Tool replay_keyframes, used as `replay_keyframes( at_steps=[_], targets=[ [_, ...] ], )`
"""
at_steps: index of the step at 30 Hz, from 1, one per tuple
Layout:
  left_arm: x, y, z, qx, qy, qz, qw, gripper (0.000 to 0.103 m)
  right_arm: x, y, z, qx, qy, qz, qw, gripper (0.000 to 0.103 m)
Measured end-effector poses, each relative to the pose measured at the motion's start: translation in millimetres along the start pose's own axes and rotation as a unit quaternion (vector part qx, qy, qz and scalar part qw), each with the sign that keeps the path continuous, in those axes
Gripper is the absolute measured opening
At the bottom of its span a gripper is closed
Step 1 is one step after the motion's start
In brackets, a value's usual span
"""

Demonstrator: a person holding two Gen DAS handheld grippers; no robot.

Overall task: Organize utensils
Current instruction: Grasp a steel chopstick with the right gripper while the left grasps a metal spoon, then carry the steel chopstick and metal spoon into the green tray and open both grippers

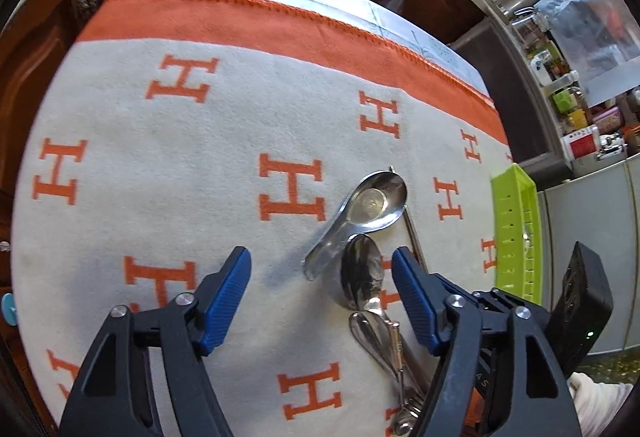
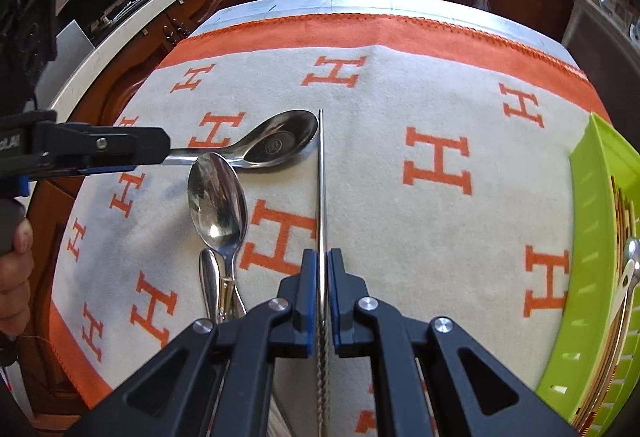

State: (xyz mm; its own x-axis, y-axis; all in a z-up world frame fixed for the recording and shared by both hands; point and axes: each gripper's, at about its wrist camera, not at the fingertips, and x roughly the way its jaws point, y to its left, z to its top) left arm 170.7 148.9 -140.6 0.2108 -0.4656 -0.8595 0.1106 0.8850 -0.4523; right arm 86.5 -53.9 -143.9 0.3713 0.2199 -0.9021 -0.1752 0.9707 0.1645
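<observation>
On the H-patterned cloth lie a short flat-bottomed steel soup spoon [image 1: 366, 211] [image 2: 276, 143], a steel tablespoon [image 1: 362, 273] [image 2: 218, 199] and a smaller spoon [image 1: 374, 337] [image 2: 210, 277] beside its handle. My right gripper [image 2: 321, 257] is shut on a thin metal chopstick [image 2: 321, 177] that points away from me; it also shows in the left wrist view [image 1: 412, 233]. My left gripper [image 1: 322, 261] is open and empty, just above the soup spoon's handle, with the tablespoon's bowl by its right finger. In the right wrist view the left gripper [image 2: 132, 153] hides that handle's end.
A lime green slotted utensil basket [image 1: 516, 233] [image 2: 592, 249] stands at the table's right edge with utensils inside. The cloth [image 2: 440, 117] has an orange border. Dark wooden cabinets and a cluttered counter surround the table.
</observation>
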Motion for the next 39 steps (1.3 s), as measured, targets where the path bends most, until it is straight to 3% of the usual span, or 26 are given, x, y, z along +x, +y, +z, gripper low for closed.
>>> replay_keyframes(
  at_steps=[10,18,23,26,32,39],
  targets=[
    [13.7,7.9,1.7,-0.021,0.025,-0.034,0.9989,0.01,0.6,5.7,-1.4,-0.006,-0.004,-0.015,1.0,0.005],
    [-2.0,10.9,-7.4,-0.046,-0.021,-0.024,0.9984,0.003,2.9,6.2,3.3,0.004,-0.003,-0.018,1.0,0.005],
    [-24.2,-1.6,-16.6,-0.042,-0.085,0.034,0.9949,0.001,3.3,-1.8,8.0,0.034,0.009,-0.004,0.999,0.005],
    [-40.0,-4.4,-22.9,-0.05,-0.119,0.051,0.9903,0.0,1.3,-9.9,11.3,0.062,0.016,0.008,0.998,0.005],
    [-62.6,-4.7,-38.2,-0.093,-0.167,0.055,0.98,0.0,-12.8,-25.9,17.6,0.096,0.021,0.038,0.994,0.005],
    [-72.8,-16.9,-60.2,-0.155,-0.184,0.039,0.9698,0.0,-34.6,-51.0,20.8,0.13,0.018,0.082,0.988,0.005]
  ],
)
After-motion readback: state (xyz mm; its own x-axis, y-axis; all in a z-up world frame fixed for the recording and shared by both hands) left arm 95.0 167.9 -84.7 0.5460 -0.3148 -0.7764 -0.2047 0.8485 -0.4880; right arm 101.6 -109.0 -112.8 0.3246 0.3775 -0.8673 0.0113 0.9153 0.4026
